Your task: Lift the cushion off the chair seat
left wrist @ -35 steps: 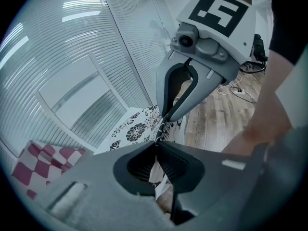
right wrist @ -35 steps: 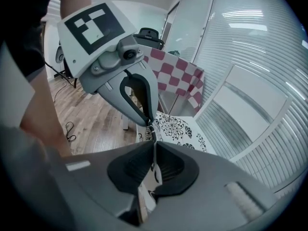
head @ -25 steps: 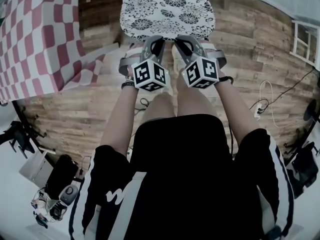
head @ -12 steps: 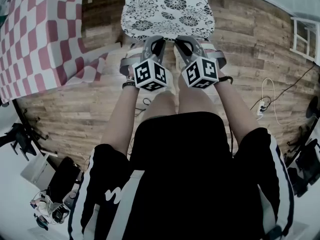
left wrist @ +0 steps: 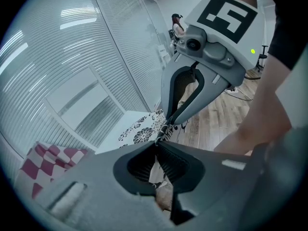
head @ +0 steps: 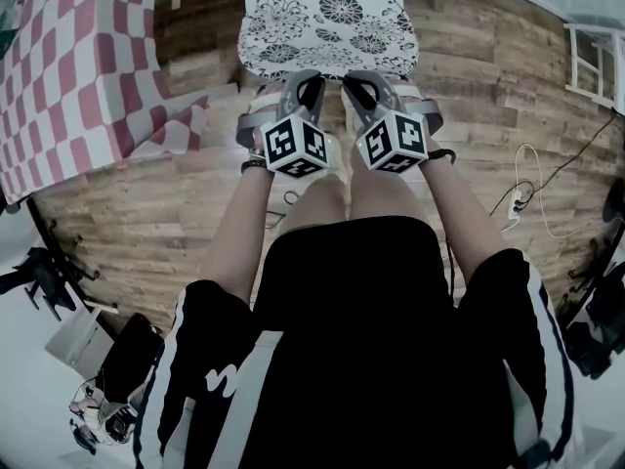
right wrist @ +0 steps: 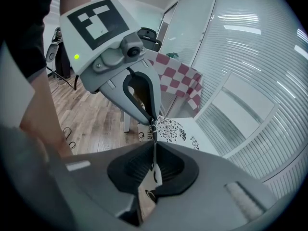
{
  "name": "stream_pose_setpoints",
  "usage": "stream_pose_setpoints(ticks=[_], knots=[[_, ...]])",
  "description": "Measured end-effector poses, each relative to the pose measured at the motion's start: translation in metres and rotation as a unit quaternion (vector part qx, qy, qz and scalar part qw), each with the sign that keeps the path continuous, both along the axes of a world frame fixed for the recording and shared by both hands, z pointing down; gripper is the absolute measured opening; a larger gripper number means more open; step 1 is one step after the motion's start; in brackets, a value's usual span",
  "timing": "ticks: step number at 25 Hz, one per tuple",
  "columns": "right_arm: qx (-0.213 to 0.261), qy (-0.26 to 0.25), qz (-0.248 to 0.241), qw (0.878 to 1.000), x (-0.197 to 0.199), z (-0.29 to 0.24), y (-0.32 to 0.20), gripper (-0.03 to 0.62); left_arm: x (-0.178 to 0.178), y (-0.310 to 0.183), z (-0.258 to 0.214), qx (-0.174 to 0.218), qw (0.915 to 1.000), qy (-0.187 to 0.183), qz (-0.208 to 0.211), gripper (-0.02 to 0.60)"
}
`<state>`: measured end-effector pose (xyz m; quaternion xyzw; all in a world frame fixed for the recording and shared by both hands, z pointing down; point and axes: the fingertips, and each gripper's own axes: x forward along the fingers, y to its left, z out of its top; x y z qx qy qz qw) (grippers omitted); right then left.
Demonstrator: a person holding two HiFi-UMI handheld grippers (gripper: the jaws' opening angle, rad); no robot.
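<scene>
The step in hand is the lift itself. The flowered cushion (head: 330, 20) lies in front of the person, at the top of the head view, and its near edge is taken by both tools side by side. The left gripper (head: 311, 78) has its jaws almost closed, with only a thin fold of the patterned fabric pinched at the tips, as the left gripper view shows. The right gripper (head: 354, 78) is also nearly closed, and a narrow strip of the same fabric runs between its jaws in the right gripper view. The two tips stand just beside each other. Of the chair (head: 256, 106) only some white parts show under the cushion's near corners, so I cannot tell if the cushion already hangs free of the seat or rests on it at the far side. I judge that the next move needs both hands to rise together, at equal speed and with the grip kept firm, because the hold is only on a thin edge and the fabric may slip out over the wooden floor (head: 488, 125).
</scene>
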<state>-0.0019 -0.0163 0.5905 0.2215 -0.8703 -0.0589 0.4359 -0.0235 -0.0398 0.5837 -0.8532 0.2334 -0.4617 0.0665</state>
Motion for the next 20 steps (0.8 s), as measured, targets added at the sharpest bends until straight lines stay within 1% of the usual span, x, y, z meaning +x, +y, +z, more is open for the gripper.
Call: stream_pose_setpoints(ticks=[4,9,14,20], knots=[[0.001,-0.002,0.013,1.000,-0.001,0.001,0.005,0.009,-0.002,0.007,0.001,0.001,1.0000,0.000,0.005,0.023],[0.007,0.004,0.015,1.000,-0.004,0.001,0.012,0.009,-0.004,0.013,0.001,0.003,0.9999,0.000,0.012,0.023],[0.014,0.016,0.012,1.000,-0.006,-0.004,0.020,0.009,-0.006,0.022,-0.004,0.002,1.0000,0.003,0.004,0.023],[0.012,0.016,0.013,1.000,-0.005,-0.017,0.029,0.009,-0.006,0.032,-0.016,0.001,1.0000,0.006,-0.004,0.023]])
